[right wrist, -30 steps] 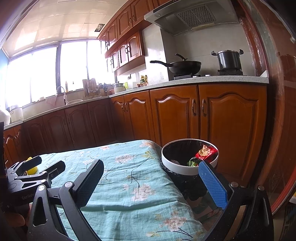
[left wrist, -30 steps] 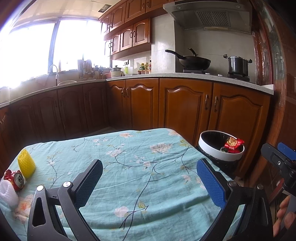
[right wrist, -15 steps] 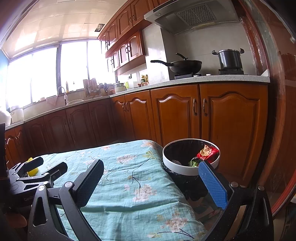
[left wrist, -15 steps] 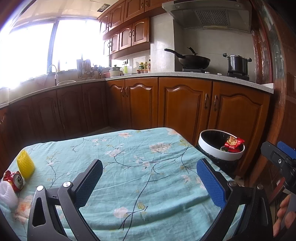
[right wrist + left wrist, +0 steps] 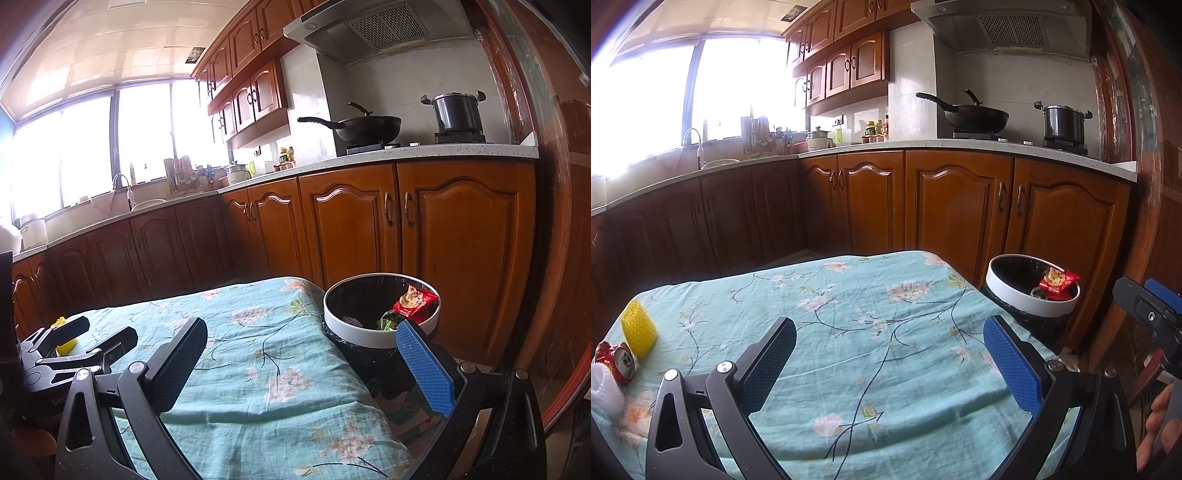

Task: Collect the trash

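Trash sits at the left edge of the tabletop (image 5: pixel 871 332) in the left wrist view: a yellow foam net (image 5: pixel 639 328), a crushed red can (image 5: pixel 617 362) just beside it toward the near side, and a white foam net (image 5: pixel 604 387) touching the can at the near-left corner. The tabletop is covered with a teal flowered cloth. The left claw (image 5: pixel 890 354) hangs above the near middle of the cloth, its jaws spread wide and holding nothing, well apart from the three pieces. Off the far-right corner stands a white-rimmed bin (image 5: pixel 1032 295) lined with a black bag, and a red snack wrapper (image 5: pixel 1058 282) rests against its far rim. At the right border the other claw's black and blue body shows, with fingers (image 5: pixel 1158 424) of a hand gripping below it.

From the right wrist view, the right claw (image 5: pixel 303 362) hovers over the near-right part of the tabletop (image 5: pixel 258 354), jaws released and empty; its blue pad overlaps the near rim of the bin (image 5: pixel 380 321). Inside the bin lie the red snack wrapper (image 5: pixel 415 302) and some green scrap. At the left, the left claw (image 5: pixel 98 332) reaches over the cloth, with the yellow foam net (image 5: pixel 64 341) partly hidden behind its fingers. Wooden cabinets, a wok and a pot fill the background.
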### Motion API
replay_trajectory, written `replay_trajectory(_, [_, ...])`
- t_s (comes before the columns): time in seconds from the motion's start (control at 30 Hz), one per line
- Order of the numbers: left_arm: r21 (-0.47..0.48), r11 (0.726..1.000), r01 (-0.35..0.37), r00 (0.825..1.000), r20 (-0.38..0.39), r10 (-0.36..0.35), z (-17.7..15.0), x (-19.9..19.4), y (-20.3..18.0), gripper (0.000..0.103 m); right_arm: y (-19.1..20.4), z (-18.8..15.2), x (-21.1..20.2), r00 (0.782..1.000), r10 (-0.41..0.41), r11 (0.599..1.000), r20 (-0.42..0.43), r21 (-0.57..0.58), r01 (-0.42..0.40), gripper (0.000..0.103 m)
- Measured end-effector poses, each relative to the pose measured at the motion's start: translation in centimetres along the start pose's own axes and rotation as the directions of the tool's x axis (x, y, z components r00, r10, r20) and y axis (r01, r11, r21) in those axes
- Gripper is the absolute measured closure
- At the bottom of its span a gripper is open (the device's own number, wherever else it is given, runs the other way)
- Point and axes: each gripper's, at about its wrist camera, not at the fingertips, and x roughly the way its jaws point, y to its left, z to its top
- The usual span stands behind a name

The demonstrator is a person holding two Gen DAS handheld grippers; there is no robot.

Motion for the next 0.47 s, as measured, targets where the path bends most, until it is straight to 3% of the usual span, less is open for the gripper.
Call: replay_trajectory(0.47, [0.000,1.000,0.012,1.000,-0.015,-0.012,0.1,0.5,0.0,0.001,-0.5,-0.2,1.0,1.000,0.005,1.000,-0.028,0.027,-0.005,0.000])
